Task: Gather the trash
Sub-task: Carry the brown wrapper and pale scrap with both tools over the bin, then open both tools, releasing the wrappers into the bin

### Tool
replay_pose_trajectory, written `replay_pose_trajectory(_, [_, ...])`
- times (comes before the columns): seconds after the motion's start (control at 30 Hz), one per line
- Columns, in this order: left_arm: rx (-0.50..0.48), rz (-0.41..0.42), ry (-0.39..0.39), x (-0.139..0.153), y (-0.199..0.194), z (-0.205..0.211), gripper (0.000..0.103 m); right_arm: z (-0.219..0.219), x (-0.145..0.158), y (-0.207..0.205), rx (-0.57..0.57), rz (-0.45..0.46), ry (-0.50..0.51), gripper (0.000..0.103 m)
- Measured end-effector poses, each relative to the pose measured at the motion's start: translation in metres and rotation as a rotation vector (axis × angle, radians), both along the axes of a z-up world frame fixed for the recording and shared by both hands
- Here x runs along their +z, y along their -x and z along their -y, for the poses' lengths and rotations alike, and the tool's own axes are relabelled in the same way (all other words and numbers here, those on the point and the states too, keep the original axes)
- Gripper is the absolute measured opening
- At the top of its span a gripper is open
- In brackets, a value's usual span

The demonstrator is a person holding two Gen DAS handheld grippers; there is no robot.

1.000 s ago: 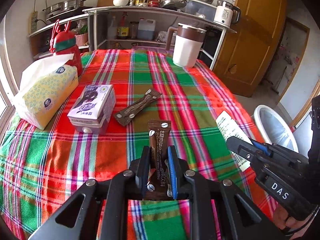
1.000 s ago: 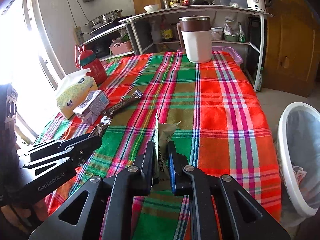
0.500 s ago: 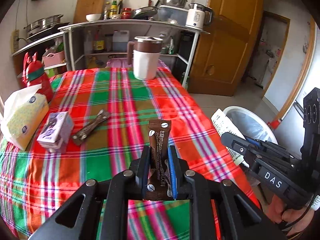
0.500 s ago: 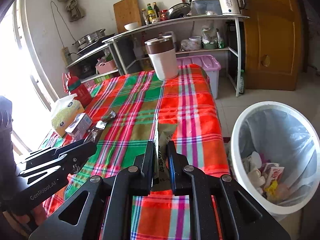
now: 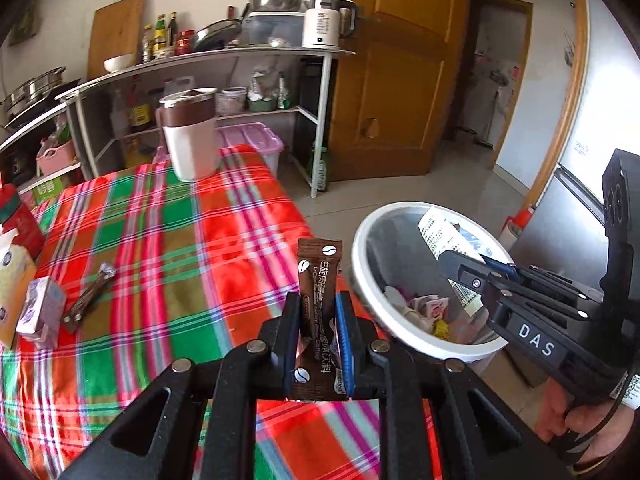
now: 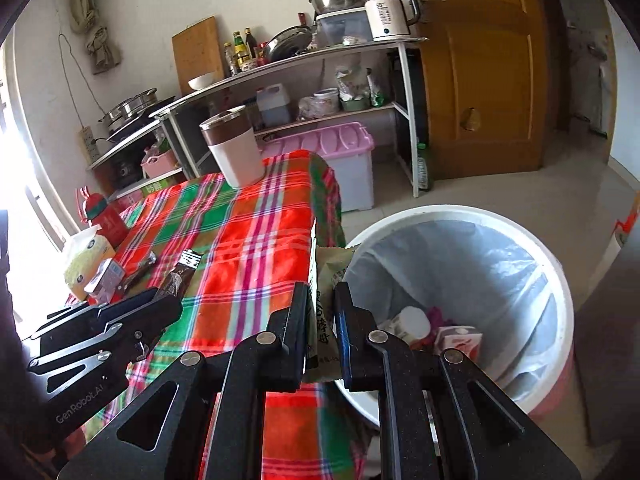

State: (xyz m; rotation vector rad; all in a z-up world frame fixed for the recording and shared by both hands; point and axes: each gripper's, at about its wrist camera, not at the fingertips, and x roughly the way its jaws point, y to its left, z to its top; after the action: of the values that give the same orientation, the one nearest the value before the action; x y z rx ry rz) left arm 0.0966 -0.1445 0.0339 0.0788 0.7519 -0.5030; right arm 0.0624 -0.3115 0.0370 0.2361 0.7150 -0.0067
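Left wrist view: left gripper (image 5: 318, 312) clamped on brown coffee sachet (image 5: 318, 280); right gripper (image 6: 322, 304) clamped on green wrapper (image 6: 330, 276); white bin (image 6: 560, 280) at 2 o'clock

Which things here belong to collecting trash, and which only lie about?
Job: brown coffee sachet in left tongs; green packet in right tongs; trash bin; brown wrapper.
Lying about: jug, tissue pack, red bottle.

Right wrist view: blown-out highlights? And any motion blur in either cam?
Right wrist view: the window at the left edge is blown out to white, washing out the yellow tissue pack beside it; fisheye bends the wooden door. Left wrist view: evenly lit, but the plaid tablecloth smears near the bottom; the brown coffee sachet stays sharp.
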Motion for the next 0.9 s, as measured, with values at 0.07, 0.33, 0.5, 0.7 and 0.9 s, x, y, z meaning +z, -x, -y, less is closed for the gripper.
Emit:
replay_pose_trajectory(0.07, [-0.018,-0.002,-0.005,0.0,0.0,0.011,0.019,0.011,-0.001,0.002,-0.018,-0.004,0.0,0.014])
replay_pose_trajectory(0.33, [-0.071,-0.019,-0.02,-0.005,-0.004,0.051,0.019,0.044,-0.011,0.004,-0.081,-0.035,0.021,0.014])
replay_pose_trajectory(0.5, [-0.1,-0.041,-0.027,-0.011,-0.009,0.072,0.019,0.066,-0.02,0.004,-0.118,-0.067,0.03,0.014])
replay_pose_trajectory(0.7, [-0.12,-0.066,-0.044,-0.02,-0.012,0.091,0.019,0.082,-0.03,0.001,-0.146,-0.097,0.033,0.014])
replay_pose_trajectory(0.9, [-0.131,-0.085,-0.055,-0.027,-0.013,0.104,0.019,0.092,-0.037,-0.002,-0.17,-0.121,0.047,0.015])
